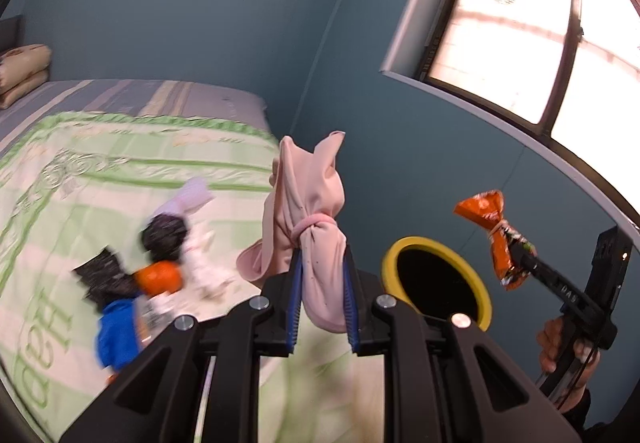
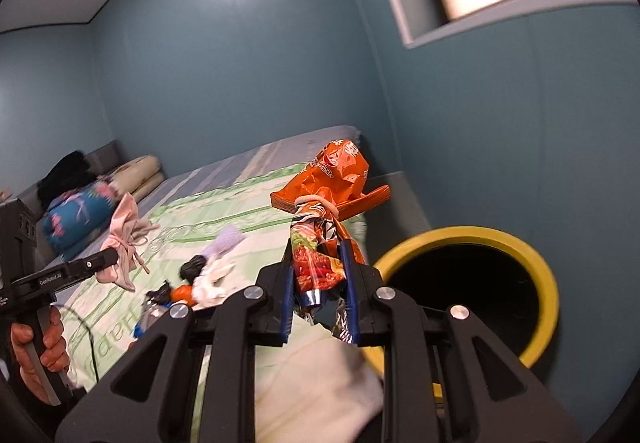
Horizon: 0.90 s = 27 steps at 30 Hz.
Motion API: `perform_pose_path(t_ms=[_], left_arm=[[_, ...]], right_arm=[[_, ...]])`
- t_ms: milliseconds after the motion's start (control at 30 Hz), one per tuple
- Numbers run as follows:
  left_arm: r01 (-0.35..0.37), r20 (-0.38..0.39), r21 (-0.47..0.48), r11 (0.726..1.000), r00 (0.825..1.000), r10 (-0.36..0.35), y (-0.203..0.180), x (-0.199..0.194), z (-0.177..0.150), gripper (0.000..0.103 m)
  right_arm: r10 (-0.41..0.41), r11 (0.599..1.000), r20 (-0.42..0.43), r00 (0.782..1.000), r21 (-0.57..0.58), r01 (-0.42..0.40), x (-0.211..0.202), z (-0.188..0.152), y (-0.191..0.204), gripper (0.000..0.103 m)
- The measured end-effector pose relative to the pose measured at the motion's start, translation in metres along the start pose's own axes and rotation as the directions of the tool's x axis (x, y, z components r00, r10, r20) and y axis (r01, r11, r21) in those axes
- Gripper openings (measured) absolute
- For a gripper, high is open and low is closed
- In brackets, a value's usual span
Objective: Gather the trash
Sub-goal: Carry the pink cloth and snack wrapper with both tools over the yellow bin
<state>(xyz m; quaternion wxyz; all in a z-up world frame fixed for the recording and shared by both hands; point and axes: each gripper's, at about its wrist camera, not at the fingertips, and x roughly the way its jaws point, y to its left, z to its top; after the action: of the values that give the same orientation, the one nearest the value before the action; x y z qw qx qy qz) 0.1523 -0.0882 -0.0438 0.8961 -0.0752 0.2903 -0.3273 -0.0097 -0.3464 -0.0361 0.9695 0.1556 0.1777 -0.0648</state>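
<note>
Looking along the left gripper, its fingers are closed on a knotted pink cloth bundle beside the yellow-rimmed bin, while in the right wrist view the right gripper clamps an orange snack wrapper near that bin, above the bed.

Each wrist camera looks forward and slightly down along its own fingers, close behind them. Both face the bed and the bin by the wall; each catches the other gripper at its edge.
</note>
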Motion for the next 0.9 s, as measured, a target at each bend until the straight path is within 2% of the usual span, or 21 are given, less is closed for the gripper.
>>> perform_pose_path(t_ms=[167,400,467,600,900], left_arm=[[0.056,-0.022,0.037,0.998,0.998,-0.056,-0.029,0.035,0.015,0.017],[0.161,-0.068,0.066,0.985,0.985,-0.156,-0.073,0.091,0.024,0.017],[0.172,-0.077,0.078,0.982,0.983,-0.166,-0.085,0.104,0.023,0.017],[0.218,-0.116,0.066,0.974,0.971,-0.209,-0.103,0.132,0.023,0.017],[0.278,-0.198,0.072,0.958,0.945,-0.259,-0.137,0.183,0.010,0.017]], right_arm=[[-0.061,0.996,0.014,0.998,0.058,0.060,-0.003,0.005,-0.032,0.019],[-0.143,0.988,0.033,0.989,0.071,0.140,0.000,0.008,-0.050,0.019],[-0.166,0.984,0.024,0.986,0.067,0.164,0.008,0.009,-0.053,0.019],[-0.215,0.975,0.017,0.977,0.056,0.214,0.016,0.008,-0.063,0.019],[-0.249,0.964,-0.025,0.968,0.090,0.251,0.031,0.001,-0.090,0.019]])
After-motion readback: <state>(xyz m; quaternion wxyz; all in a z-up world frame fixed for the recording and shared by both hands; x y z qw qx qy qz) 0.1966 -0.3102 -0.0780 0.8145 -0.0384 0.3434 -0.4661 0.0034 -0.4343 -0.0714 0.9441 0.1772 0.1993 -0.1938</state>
